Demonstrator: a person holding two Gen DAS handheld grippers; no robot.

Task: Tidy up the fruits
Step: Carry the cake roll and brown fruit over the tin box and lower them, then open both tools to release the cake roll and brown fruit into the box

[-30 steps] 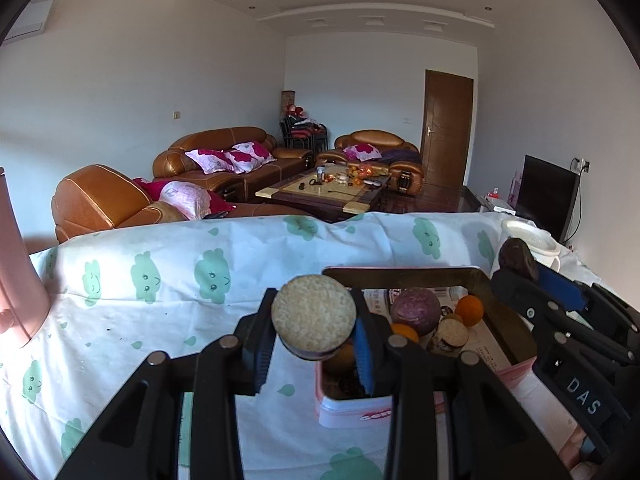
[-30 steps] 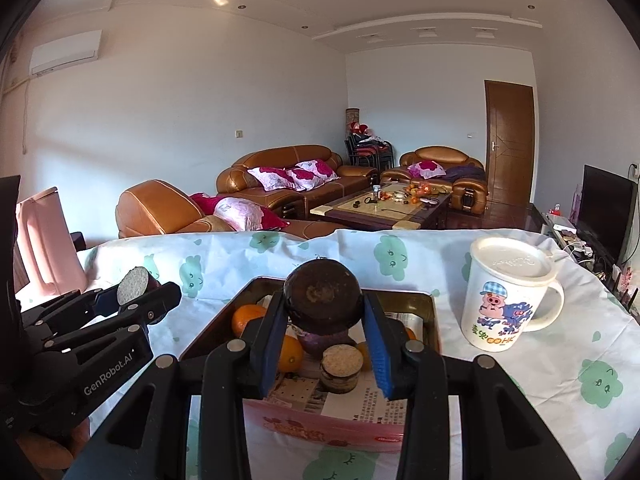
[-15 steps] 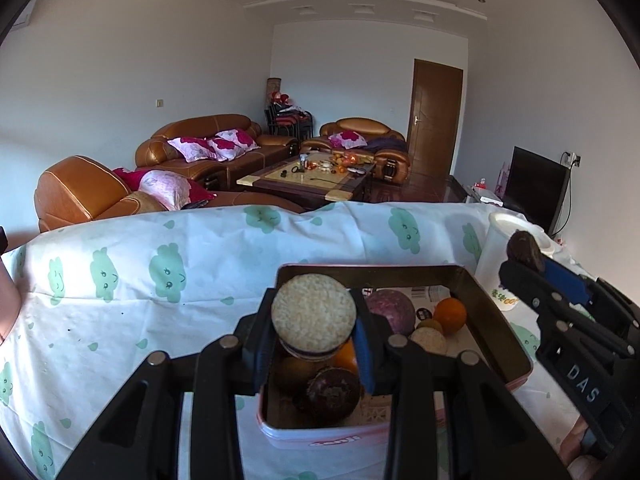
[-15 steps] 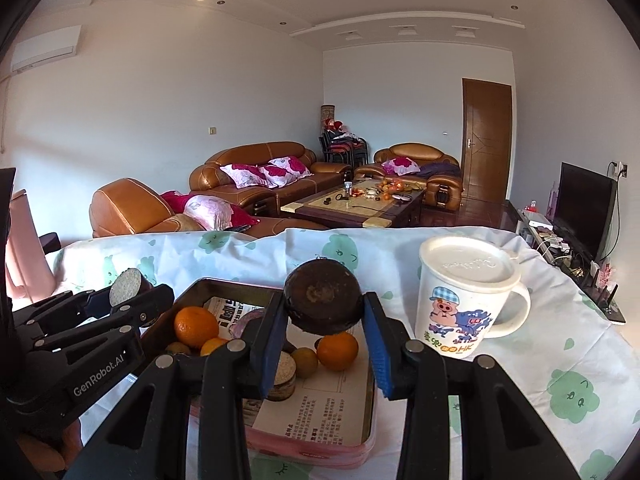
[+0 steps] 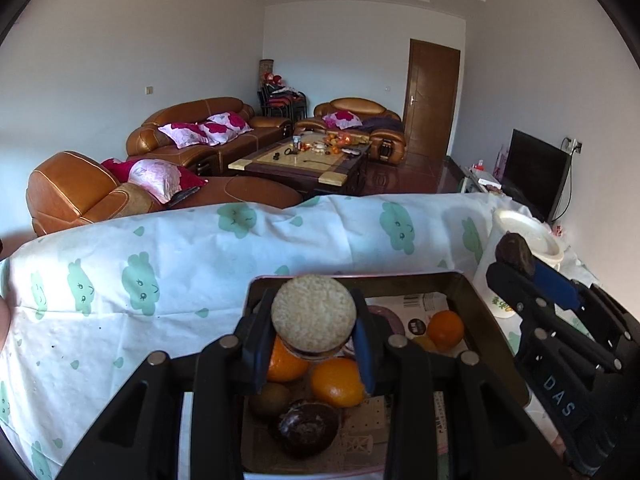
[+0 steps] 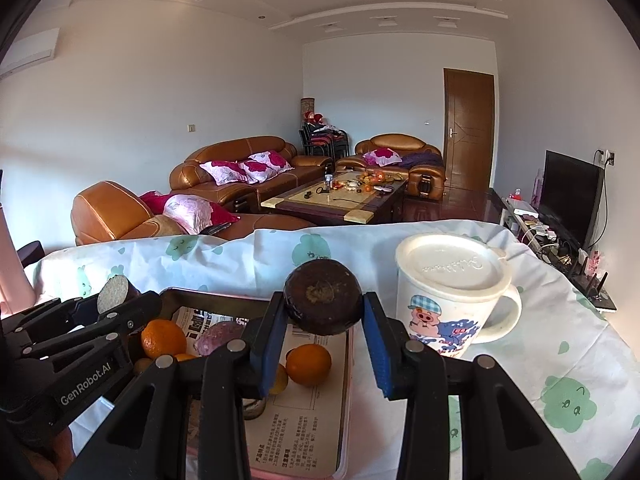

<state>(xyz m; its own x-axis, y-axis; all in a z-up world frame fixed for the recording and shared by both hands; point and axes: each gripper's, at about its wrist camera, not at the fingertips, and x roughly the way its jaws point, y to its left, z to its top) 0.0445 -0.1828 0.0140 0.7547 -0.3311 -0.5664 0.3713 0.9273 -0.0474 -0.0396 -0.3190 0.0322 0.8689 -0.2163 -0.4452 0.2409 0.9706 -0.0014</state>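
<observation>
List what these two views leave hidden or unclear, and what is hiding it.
- Tray: near edge cut off by the frame in the left wrist view.
- Purple fruit: partly behind the right gripper in the right wrist view.
- Small round fruit: mostly behind a finger, right wrist view.
- Mug: lidded, so contents are unseen.
- Coffee table items: too small to identify.

Grippers matt black plastic: left gripper (image 5: 314,340) holds a pale, rough, grainy-faced cut fruit (image 5: 313,313); right gripper (image 6: 323,334), blue pads, holds a dark brown fruit (image 6: 322,297), dull, leathery. Tray (image 5: 476,292) dark metal, slight sheen, printed paper liner (image 6: 298,432). Oranges (image 5: 337,382) glossy, pebbled. Tablecloth (image 5: 192,264) thin, matt, creased. Mug (image 6: 448,300) glazed ceramic, matt plastic-looking lid. Sofas (image 6: 240,168) shiny leather.
</observation>
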